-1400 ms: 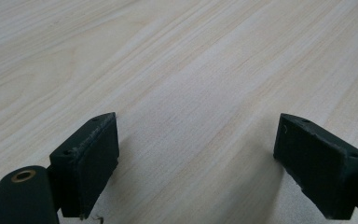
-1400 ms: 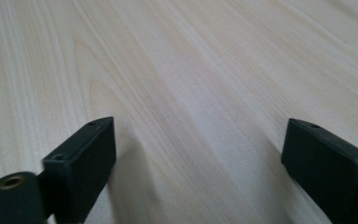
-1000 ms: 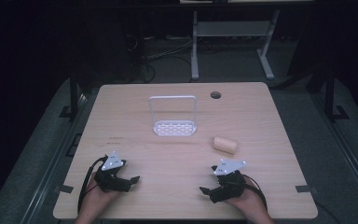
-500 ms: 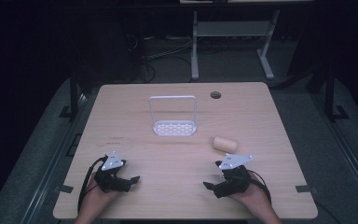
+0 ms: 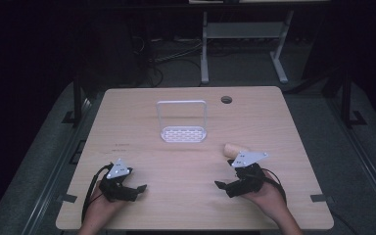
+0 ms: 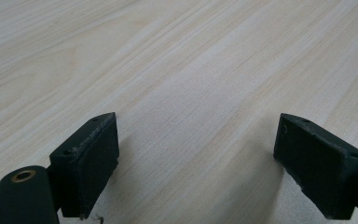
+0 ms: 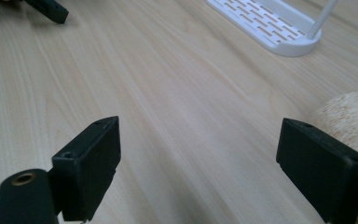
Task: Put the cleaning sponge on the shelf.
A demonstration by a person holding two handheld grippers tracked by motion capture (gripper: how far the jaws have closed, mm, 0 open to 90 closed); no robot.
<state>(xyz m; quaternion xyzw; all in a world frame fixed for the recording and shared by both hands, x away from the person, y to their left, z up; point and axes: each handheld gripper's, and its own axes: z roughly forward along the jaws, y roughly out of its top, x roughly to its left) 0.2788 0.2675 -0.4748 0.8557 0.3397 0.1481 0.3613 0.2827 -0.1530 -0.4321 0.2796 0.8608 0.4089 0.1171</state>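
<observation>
Claws: left claw (image 5: 136, 187) wide, empty | right claw (image 5: 223, 185) wide, empty, beside tan rough cylinder (image 5: 232, 149) | white slotted plastic rack (image 5: 183, 133) mid pale wooden worktop (image 5: 127, 122)

One white rack (image 5: 183, 133), one beige roll (image 5: 233, 149), two grippers.

Black grippers (image 5: 136, 188); grey triangular plates (image 5: 248, 157); black cables (image 5: 91, 188)

right claw (image 7: 198, 161) jaws wide apart | beige roll (image 7: 347, 116) beside one jaw | white rack (image 7: 270, 25) beyond
</observation>
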